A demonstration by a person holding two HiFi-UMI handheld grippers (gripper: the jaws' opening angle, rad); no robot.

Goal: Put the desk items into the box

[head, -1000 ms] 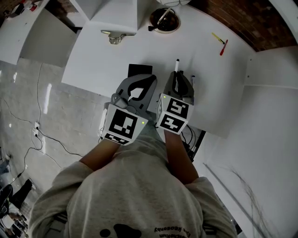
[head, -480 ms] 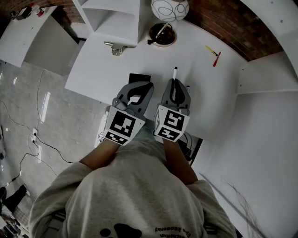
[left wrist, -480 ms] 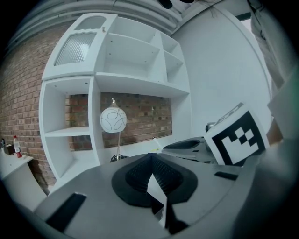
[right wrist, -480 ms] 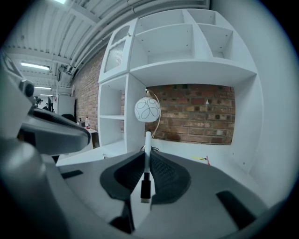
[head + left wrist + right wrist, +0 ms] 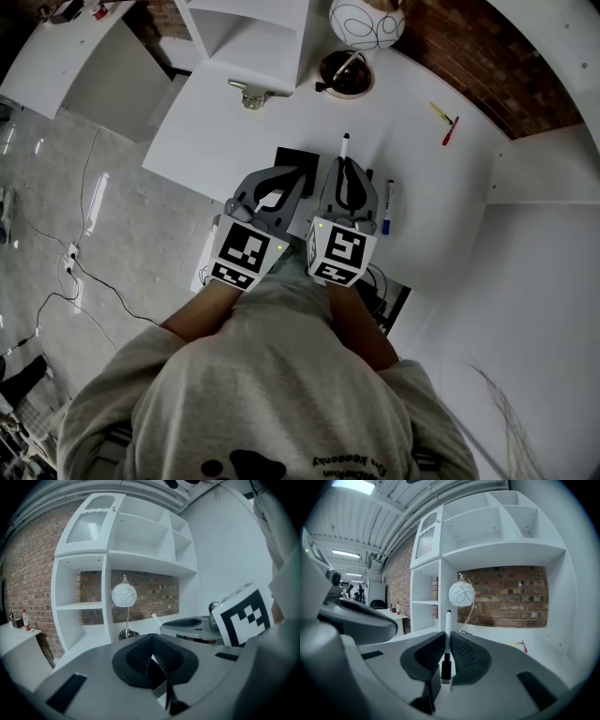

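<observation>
My right gripper (image 5: 344,167) (image 5: 446,638) is shut on a white marker (image 5: 345,147) (image 5: 448,624) with a black cap, which sticks out forward past the jaws, over the white desk (image 5: 234,141). My left gripper (image 5: 302,163) (image 5: 151,642) hovers just to its left with its pads meeting at the tips and nothing between them. A black flat object (image 5: 292,156) lies on the desk right under the left gripper's tips. A blue marker (image 5: 387,207) lies on the desk just right of the right gripper. I cannot pick out a box.
Far right on the desk lie a yellow pen (image 5: 439,112) and a red pen (image 5: 452,128). A lamp with a round white shade (image 5: 367,21) stands on a dark base (image 5: 345,73) at the back. A metal item (image 5: 251,92) sits by the white shelf unit (image 5: 253,37).
The head view has swung, so the desk sits differently in frame. Both grippers keep their pose side by side. The blue marker now shows clear of the right gripper's side.
</observation>
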